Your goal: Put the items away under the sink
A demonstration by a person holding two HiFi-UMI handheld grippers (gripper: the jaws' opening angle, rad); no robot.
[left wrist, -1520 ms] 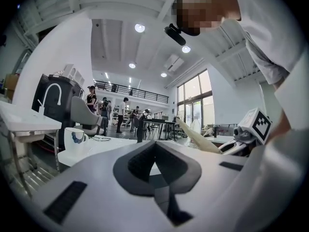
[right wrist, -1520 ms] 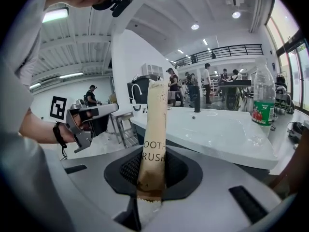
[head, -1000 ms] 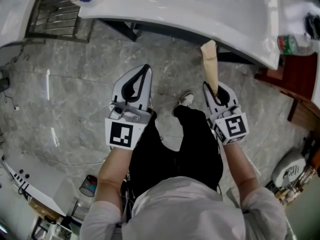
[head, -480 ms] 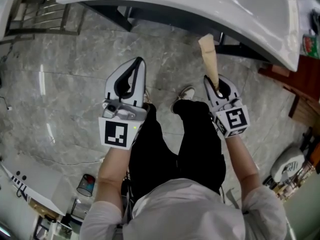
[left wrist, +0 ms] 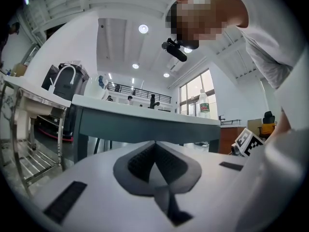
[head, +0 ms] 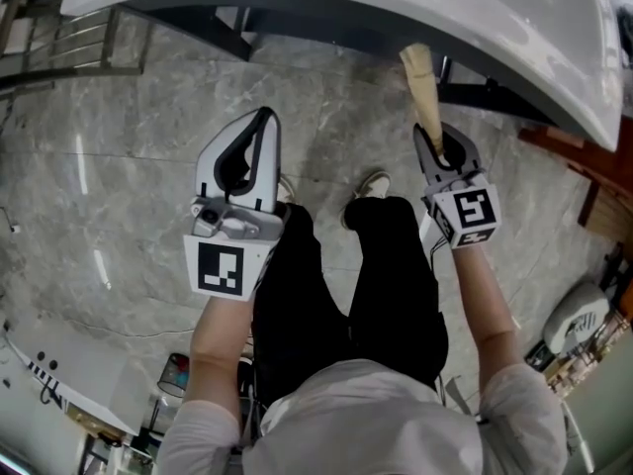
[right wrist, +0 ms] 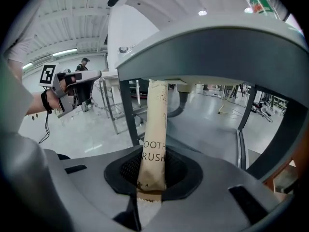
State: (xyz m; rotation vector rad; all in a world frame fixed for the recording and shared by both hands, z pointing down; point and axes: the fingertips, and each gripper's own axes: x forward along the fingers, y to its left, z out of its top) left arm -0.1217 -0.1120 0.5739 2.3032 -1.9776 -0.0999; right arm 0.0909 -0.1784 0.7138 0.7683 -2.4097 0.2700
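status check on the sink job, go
Left gripper shut, empty. Right gripper shut on toothbrush packet, tip at sink rim. Dark frame leg beside it.

Grey veined marble floor [head: 119, 137]; metal rack [head: 69, 40] top left; ceiling spotlights [left wrist: 143, 29]; tall windows [left wrist: 193, 95] beyond.
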